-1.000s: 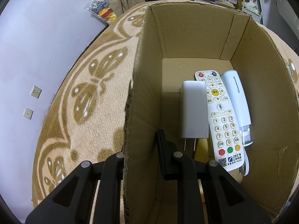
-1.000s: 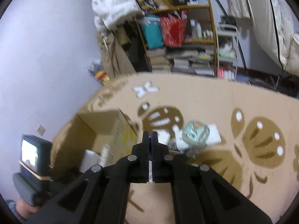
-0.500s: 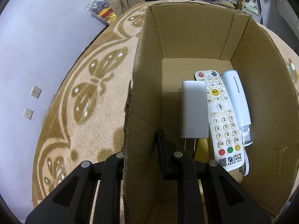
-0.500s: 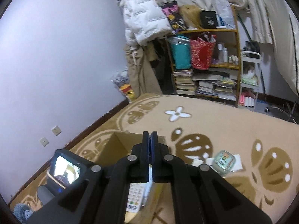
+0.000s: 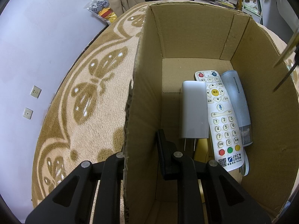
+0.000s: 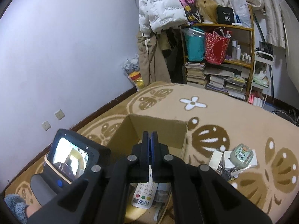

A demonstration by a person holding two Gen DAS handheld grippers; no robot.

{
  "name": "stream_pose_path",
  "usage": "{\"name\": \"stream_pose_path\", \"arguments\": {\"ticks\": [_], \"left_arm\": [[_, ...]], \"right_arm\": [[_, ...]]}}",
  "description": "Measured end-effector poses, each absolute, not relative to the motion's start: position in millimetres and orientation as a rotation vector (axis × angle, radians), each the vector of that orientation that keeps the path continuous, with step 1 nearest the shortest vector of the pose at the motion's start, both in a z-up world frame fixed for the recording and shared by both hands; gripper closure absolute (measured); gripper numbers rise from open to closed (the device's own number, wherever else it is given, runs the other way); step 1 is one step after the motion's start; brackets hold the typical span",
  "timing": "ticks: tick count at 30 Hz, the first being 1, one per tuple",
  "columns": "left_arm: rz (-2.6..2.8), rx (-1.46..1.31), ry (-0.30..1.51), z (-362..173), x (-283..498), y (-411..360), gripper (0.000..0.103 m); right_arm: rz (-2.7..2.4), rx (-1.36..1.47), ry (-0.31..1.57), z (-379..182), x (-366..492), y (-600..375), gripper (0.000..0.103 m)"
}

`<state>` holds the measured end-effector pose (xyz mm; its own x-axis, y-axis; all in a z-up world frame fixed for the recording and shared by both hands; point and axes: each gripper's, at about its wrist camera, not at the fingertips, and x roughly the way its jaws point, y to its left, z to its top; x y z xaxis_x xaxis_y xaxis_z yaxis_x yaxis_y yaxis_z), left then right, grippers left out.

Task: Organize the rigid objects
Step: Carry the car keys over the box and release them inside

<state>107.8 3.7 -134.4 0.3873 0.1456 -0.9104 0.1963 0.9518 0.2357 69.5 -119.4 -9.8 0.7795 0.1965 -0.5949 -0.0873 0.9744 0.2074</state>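
An open cardboard box (image 5: pixel 196 37) stands on the patterned carpet. My left gripper (image 5: pixel 142 145) is shut on the box's left wall, one finger inside and one outside. Inside lie a white charger (image 5: pixel 193 110), a white remote (image 5: pixel 222 119), a pale blue tube (image 5: pixel 237 97) and something yellow under them. My right gripper (image 6: pixel 149 136) hovers over the near end of the box (image 6: pixel 158 127), shut on a thin flat strip (image 6: pixel 149 173) that shows as a pale sliver between the fingers. A thin gold-edged strip (image 5: pixel 286 50) enters the left wrist view at the right edge.
To the right of the box a small pile lies on the carpet: a round greenish case (image 6: pixel 241 154) and white boxes (image 6: pixel 216 158). A bookshelf (image 6: pixel 220 71) and hanging clothes (image 6: pixel 160 13) stand at the back. The left hand-held unit (image 6: pixel 71 160) is at lower left.
My right gripper has swung left from the pile to above the box, and the view has levelled. A thin strip now shows at the right edge of the left wrist view. The left gripper has not moved.
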Motion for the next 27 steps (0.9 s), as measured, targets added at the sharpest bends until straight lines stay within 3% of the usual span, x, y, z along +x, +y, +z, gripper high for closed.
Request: {"name": "stream_pose_path", "arguments": {"ticks": [27], "left_arm": [[-0.033, 0.332, 1.179, -134, 107, 3, 0.085]], "right_arm": [[0.141, 0.193, 0.784, -51, 86, -125, 0.1]]}}
